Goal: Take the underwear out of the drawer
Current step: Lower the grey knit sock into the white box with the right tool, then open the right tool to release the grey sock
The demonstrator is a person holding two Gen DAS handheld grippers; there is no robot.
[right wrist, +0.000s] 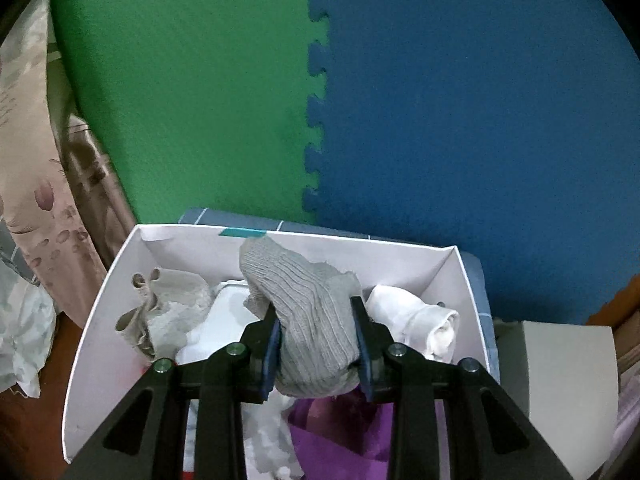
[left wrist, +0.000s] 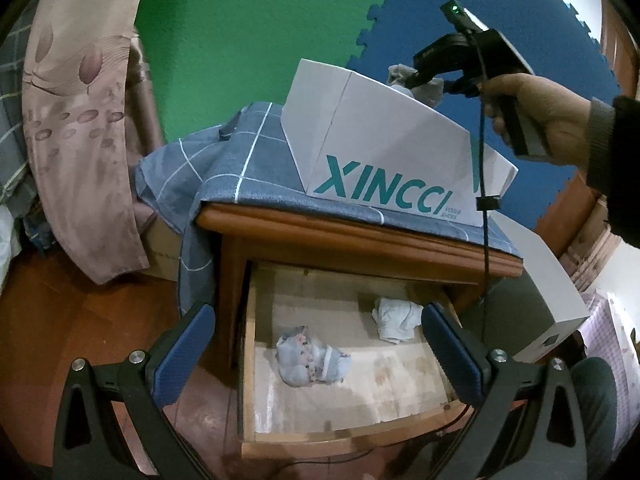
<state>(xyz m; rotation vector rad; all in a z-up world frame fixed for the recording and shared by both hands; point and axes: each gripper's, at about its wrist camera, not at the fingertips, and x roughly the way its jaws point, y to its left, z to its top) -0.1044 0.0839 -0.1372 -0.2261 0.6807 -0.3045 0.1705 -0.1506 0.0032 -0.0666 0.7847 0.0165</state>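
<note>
surface: checked cloth (left wrist: 256,160) on nightstand (left wrist: 360,240) | wall: foam mats (right wrist: 200,80) (green, blue)

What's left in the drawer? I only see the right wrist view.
Observer: Two pieces: a flowered bundle and a white one.
Operator: Where's the other gripper?
Observer: The left gripper is open over the drawer, holding nothing.
Operator: Is the drawer under my box?
Observer: Yes, the box sits on a cloth-covered nightstand, and the drawer is pulled out below it.
</note>
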